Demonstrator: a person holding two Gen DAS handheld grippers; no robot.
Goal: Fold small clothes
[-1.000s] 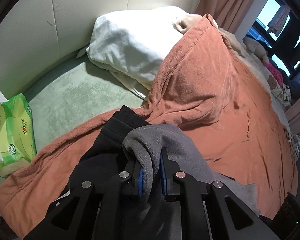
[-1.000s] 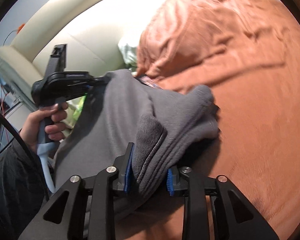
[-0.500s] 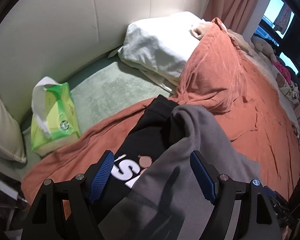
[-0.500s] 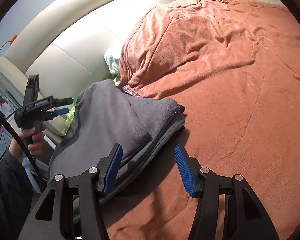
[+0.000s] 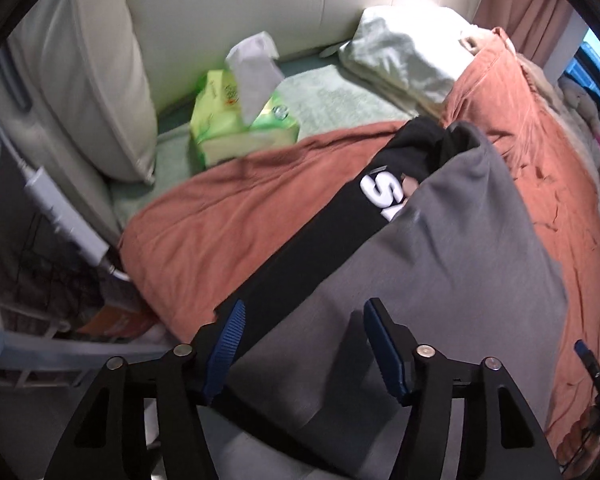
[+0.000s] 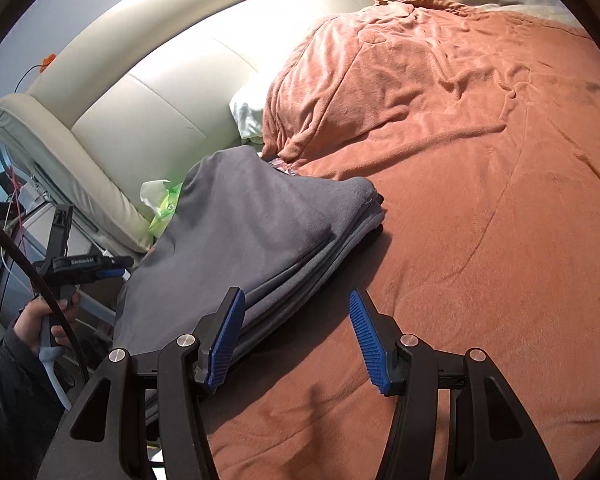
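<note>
Left wrist view: grey garment (image 5: 452,264) lying folded across the centre and lower right of the frame, on top of a black garment (image 5: 332,236) with white lettering, both on the orange blanket (image 5: 236,208). Likely risk: top layer sliding off the black piece, or the fold springing loose, given soft fleece stacked on a rumpled blanket with nothing pinning it. Left gripper (image 5: 304,344) spread wide at the bottom centre, holding nothing, pads above the cloth, contact not clear. Tissue pack (image 5: 240,120) in the upper left of centre. Right wrist view: grey garment (image 6: 252,240) left of centre, layered edge toward the gripper. Right gripper (image 6: 298,340) also spread wide at the bottom, empty, left pad just beside the garment's edge. Left gripper (image 6: 100,268) visible at the far left, off the cloth.
</note>
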